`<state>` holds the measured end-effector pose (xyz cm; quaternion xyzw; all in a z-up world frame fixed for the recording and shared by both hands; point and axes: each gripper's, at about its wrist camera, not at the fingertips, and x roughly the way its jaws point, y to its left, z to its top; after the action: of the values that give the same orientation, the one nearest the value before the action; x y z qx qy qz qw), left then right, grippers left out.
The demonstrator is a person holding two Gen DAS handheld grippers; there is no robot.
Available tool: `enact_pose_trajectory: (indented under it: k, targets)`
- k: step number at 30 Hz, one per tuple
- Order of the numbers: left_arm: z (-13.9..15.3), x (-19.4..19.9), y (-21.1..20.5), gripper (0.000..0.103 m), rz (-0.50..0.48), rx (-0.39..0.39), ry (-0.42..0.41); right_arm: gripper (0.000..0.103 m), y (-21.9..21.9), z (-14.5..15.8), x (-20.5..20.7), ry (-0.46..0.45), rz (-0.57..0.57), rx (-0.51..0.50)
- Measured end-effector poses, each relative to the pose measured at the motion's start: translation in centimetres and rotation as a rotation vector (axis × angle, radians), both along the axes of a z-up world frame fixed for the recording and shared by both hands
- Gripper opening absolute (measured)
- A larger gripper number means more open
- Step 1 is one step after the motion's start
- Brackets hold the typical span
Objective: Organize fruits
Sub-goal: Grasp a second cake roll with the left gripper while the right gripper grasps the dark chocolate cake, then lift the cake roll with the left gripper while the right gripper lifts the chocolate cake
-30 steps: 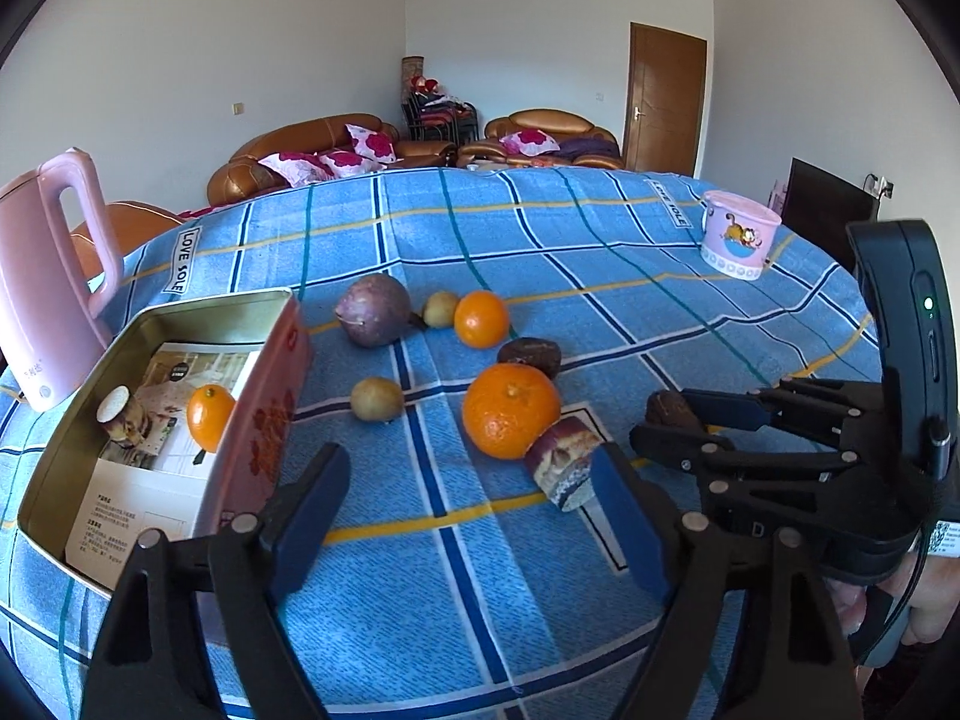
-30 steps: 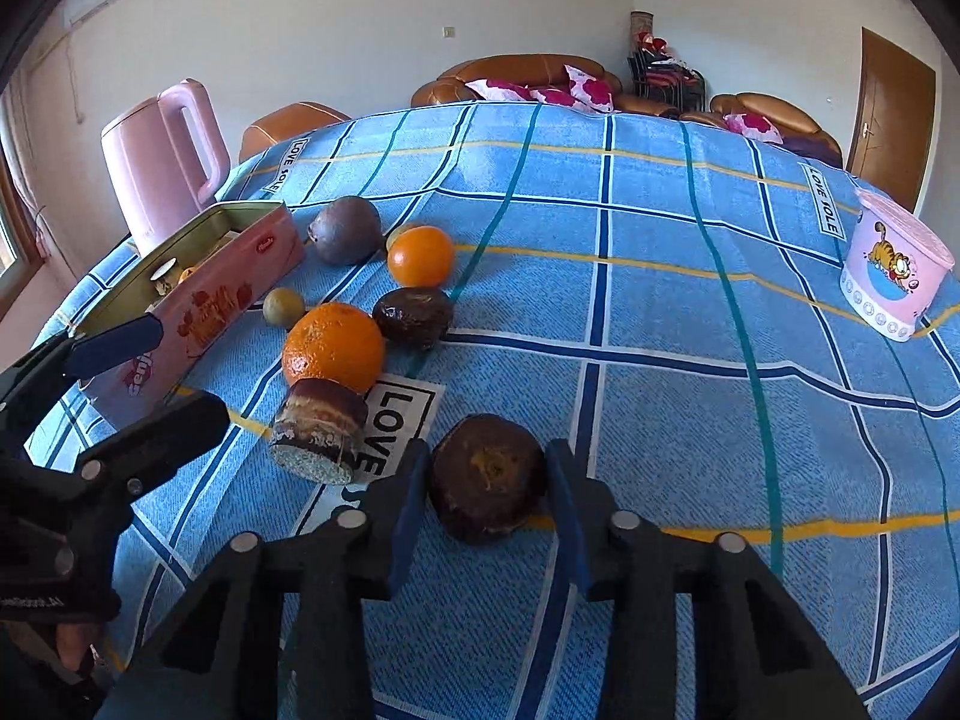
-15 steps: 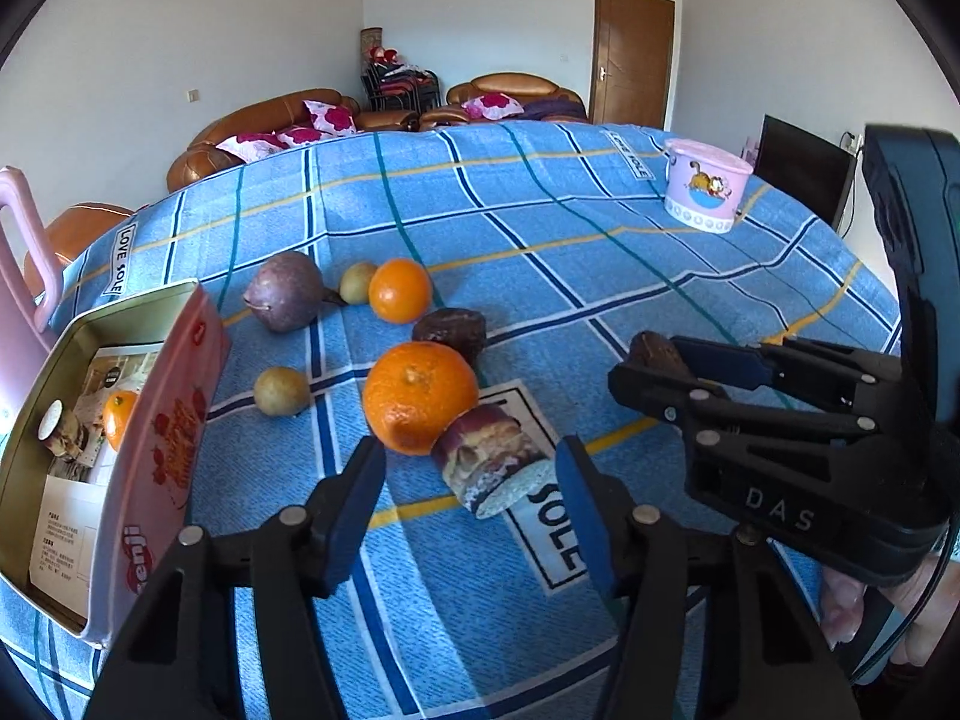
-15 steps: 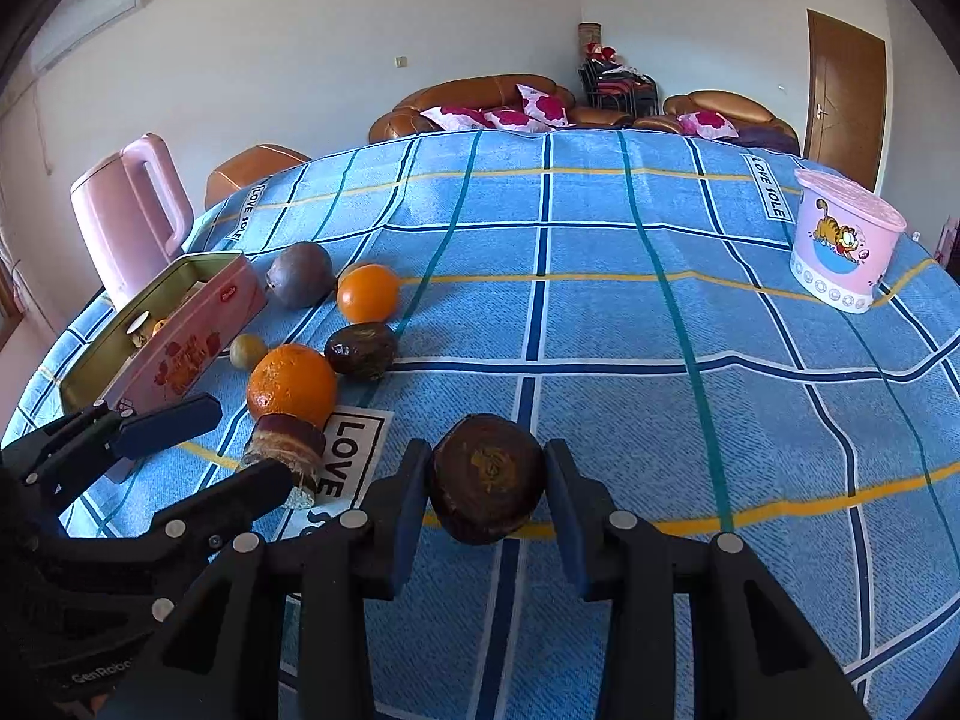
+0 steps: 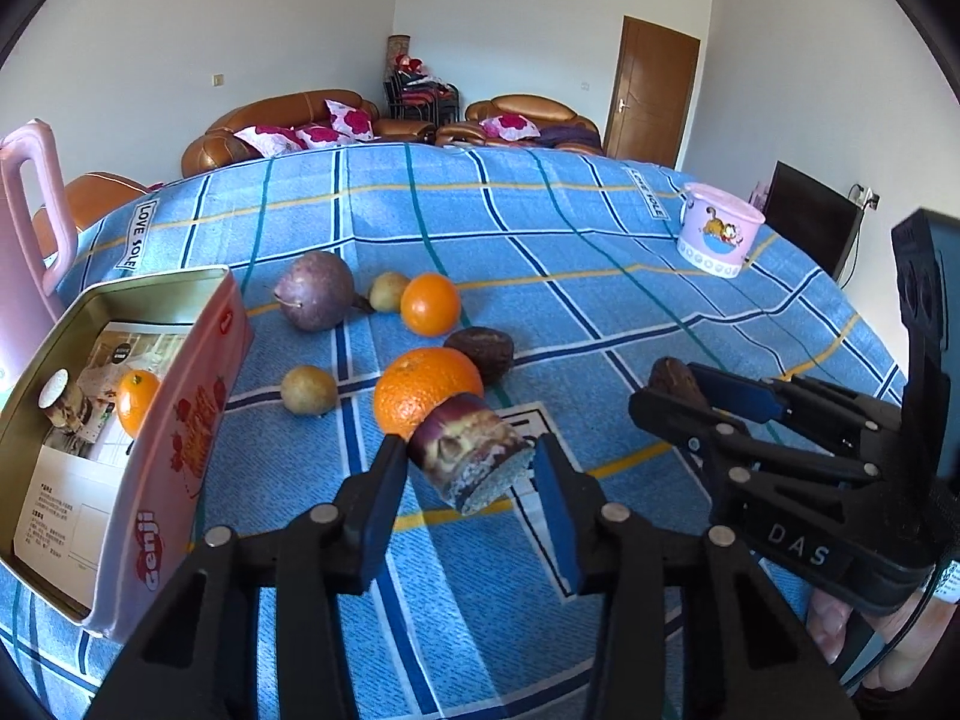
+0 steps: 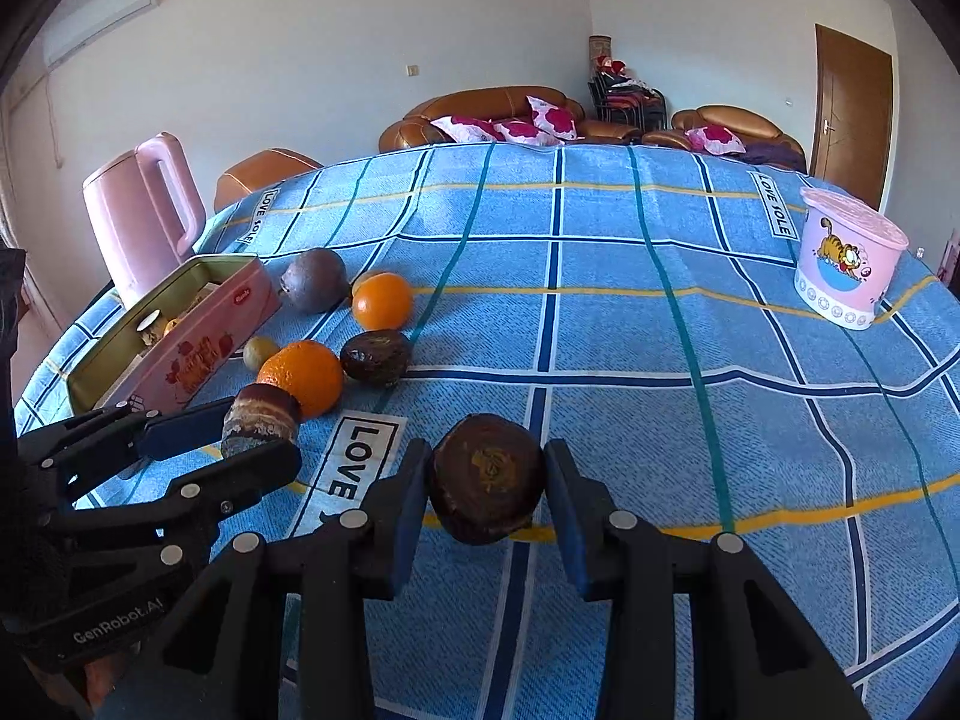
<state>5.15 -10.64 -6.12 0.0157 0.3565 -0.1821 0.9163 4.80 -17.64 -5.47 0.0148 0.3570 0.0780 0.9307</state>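
While the left gripper closes its jaws around a cut purple fruit on the blue cloth, I can't quite tell if the pads press it yet. Beside it, the right gripper squeezes a dark brown fruit. More fruits lie near the pink tin, which holds a small orange.

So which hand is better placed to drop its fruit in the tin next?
Left. Its hand-held gripper is closing around the cut fruit right beside the open tin; the right gripper sits farther away, on the far side of the left one.
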Motion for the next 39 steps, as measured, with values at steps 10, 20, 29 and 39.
enact_pose_trajectory:
  k: [10,20,29,39]
  targets:
    - [1.1,-1.5,0.8,0.046,0.019,-0.032,-0.103,0.040,0.2,0.8,-1.0,-0.076,0.027,0.006]
    - [1.7,-2.6,0.5,0.046,0.012,-0.012,-0.178,0.041,0.5,1.5,-2.1,-0.149,0.033,-0.017]
    - [1.9,-3.1,0.8,0.046,0.023,-0.029,-0.206,0.040,0.6,1.8,-2.8,-0.189,0.036,-0.023]
    - [2.1,-3.6,1.2,0.046,0.031,-0.044,-0.235,0.040,0.6,2.1,-3.3,-0.226,0.037,-0.025]
